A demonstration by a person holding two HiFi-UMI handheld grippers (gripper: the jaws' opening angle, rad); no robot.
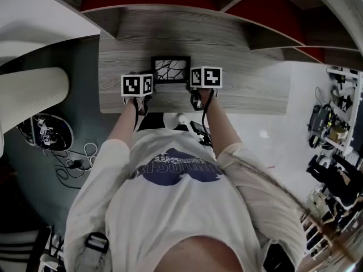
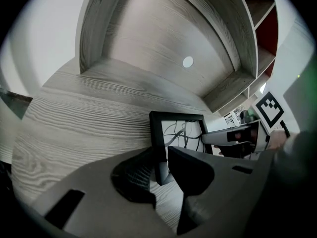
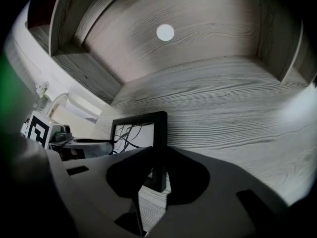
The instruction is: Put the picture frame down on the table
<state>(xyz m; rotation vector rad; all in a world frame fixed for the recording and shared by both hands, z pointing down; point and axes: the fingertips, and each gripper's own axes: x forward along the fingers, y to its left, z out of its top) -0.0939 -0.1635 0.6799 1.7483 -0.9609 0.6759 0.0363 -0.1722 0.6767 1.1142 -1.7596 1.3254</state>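
Grey wood-grain table (image 1: 255, 89), matching grey wooden shelving (image 1: 170, 21) behind. 2 handheld grippers: left gripper (image 2: 162, 171) clamped on the left edge and right gripper (image 3: 158, 176) clamped on the right edge of 1 black rectangular picture frame (image 1: 170, 69) with a white line-art print. It is upright, low at the tabletop; contact unclear.

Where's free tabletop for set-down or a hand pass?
Bare table left of the left gripper out to its edge, and right of the right gripper, the wider patch. Crowded only at the middle, where both grippers clamp the picture frame.
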